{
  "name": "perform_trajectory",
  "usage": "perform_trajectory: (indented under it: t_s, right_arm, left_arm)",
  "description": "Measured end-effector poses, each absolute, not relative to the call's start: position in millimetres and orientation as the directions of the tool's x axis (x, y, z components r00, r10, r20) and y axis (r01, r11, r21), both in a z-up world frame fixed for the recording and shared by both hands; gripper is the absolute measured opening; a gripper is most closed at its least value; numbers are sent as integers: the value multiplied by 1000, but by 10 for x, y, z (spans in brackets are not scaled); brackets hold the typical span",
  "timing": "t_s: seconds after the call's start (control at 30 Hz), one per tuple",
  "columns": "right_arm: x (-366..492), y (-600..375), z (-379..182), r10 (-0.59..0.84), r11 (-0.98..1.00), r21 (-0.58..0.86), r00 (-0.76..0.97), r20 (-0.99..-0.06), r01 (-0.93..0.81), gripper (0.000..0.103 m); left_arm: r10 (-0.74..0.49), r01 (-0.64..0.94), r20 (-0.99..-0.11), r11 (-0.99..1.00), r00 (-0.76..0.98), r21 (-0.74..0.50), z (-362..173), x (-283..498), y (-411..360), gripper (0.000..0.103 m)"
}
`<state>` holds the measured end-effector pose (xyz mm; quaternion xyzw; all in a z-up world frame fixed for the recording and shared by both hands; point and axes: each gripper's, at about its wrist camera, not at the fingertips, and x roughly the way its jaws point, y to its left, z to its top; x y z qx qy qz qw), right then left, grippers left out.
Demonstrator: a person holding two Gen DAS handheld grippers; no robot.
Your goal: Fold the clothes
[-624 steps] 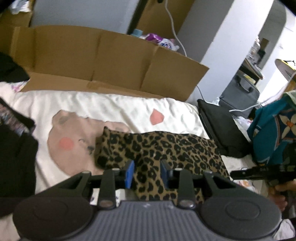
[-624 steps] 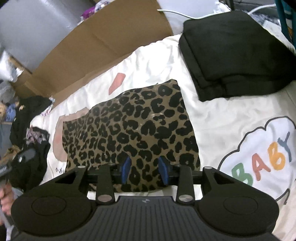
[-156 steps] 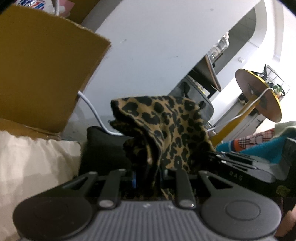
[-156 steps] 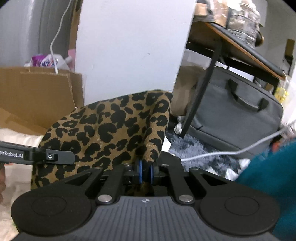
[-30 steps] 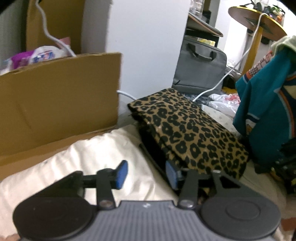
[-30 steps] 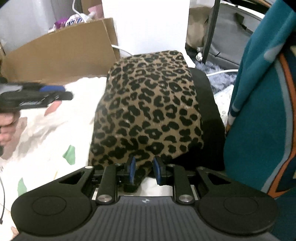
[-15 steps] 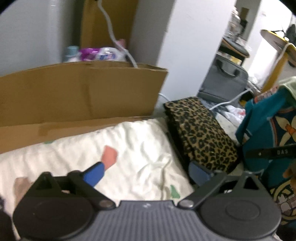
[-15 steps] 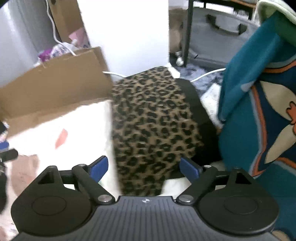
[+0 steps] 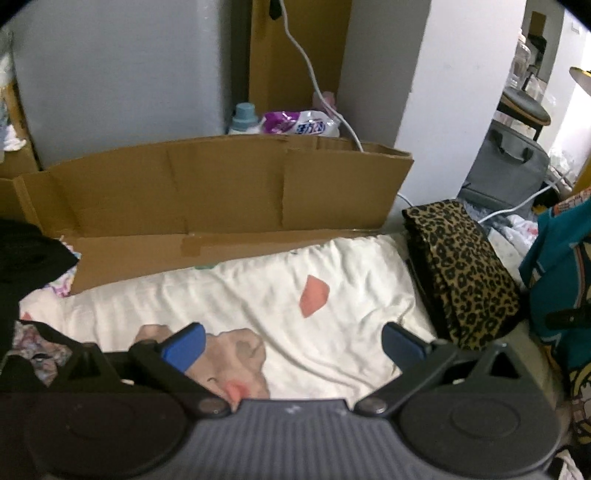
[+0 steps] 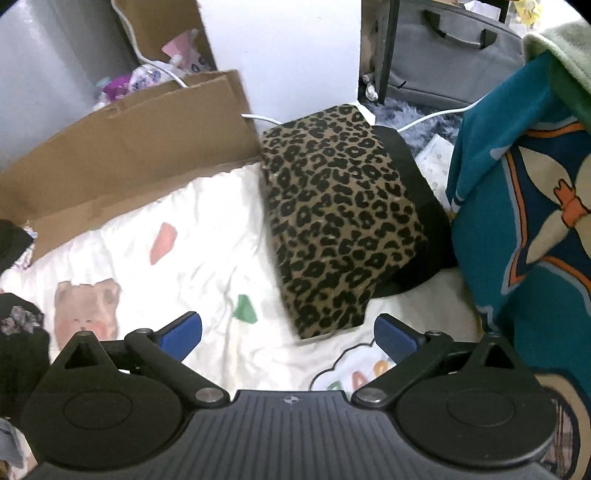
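Leopard garment (image 10: 340, 218) released (stacked, folded).

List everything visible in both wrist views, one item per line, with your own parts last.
leopard-print garment: one, tan and black, folded, on top of the black folded garment at the bed's far right.
black folded garment: one, black, under the leopard piece.
bedsheet: one, cream with cartoon prints, covering the bed.
cardboard sheet: one, brown, along the bed's far edge.
detergent bag: one, purple and white, behind the cardboard.
bottle: one, blue-grey cap, beside the bag.
teal garment: one, teal with orange trim, hanging at right.
grey bag: one, on the floor beyond the bed.
dark clothes: pile, at left.
left gripper: jaws open, empty.
right gripper: jaws opening, empty.
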<state>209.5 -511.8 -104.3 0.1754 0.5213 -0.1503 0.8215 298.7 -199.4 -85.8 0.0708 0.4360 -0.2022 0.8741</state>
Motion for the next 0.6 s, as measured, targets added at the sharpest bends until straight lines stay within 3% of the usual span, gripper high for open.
perform_trajectory:
  t_s: [0.37, 0.6]
  right_arm:
    - [2032, -4546, -553, -53, 929, 118, 444, -894, 349, 102]
    - [1897, -4215, -262, -1, 925, 181, 478, -878, 334, 102]
  left_arm:
    - [-281, 417, -774, 909, 567, -24, -404, 2672, -1705, 103]
    - [-265, 328, -758, 942, 596, -72, -285, 2503, -1393, 103]
